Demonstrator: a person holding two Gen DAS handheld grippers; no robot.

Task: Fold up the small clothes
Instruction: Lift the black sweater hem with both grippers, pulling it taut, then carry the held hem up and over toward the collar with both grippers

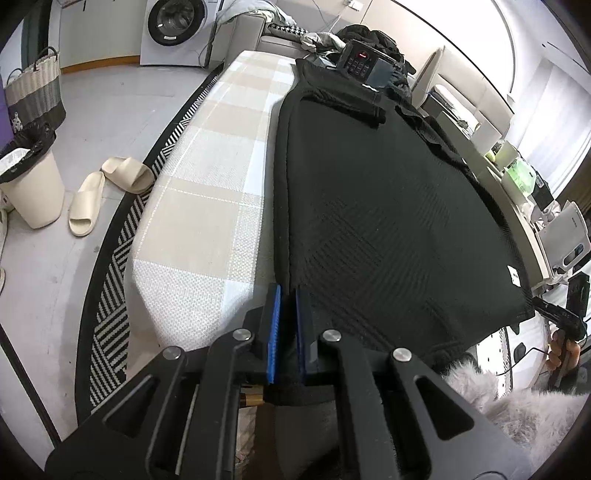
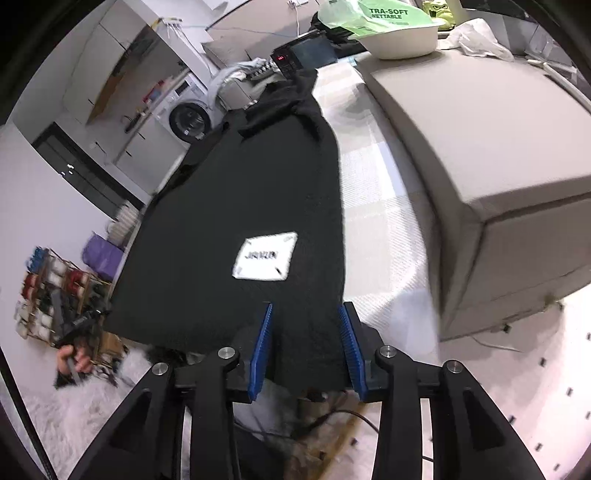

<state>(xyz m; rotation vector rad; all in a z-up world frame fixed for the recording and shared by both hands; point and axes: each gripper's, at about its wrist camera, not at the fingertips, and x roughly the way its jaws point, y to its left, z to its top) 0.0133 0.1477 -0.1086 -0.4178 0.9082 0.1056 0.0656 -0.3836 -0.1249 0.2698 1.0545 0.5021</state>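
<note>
The left gripper (image 1: pixel 288 328) is clamped on the near left corner of a black knitted garment (image 1: pixel 388 206), its blue pads (image 1: pixel 272 332) pressed together with the hem pinched between them. The right gripper (image 2: pixel 306 347) stands apart over the garment's near right corner; the dark fabric lies between its blue pads (image 2: pixel 260 350), but they do not press on it.

The garment is spread flat and lengthwise along a padded surface with a beige-and-white checked cover (image 1: pixel 207 192), filling the right part of it in the left wrist view. A sleeve is folded across the far end (image 1: pixel 347 103). A white label (image 2: pixel 265 256) sits on the fabric just beyond the right gripper.

At the far end of the surface sits a black device with a small red display (image 1: pixel 364 64), beside a heap of dark clothes. To the right of the garment in the right wrist view stands a grey cushioned block (image 2: pixel 480 147) with a white bowl (image 2: pixel 402 40) on it.

On the floor to the left lie a pair of cream slippers (image 1: pixel 107 192), a bin (image 1: pixel 29 188) and a woven basket (image 1: pixel 35 92); a washing machine (image 1: pixel 177 29) stands against the far wall.
</note>
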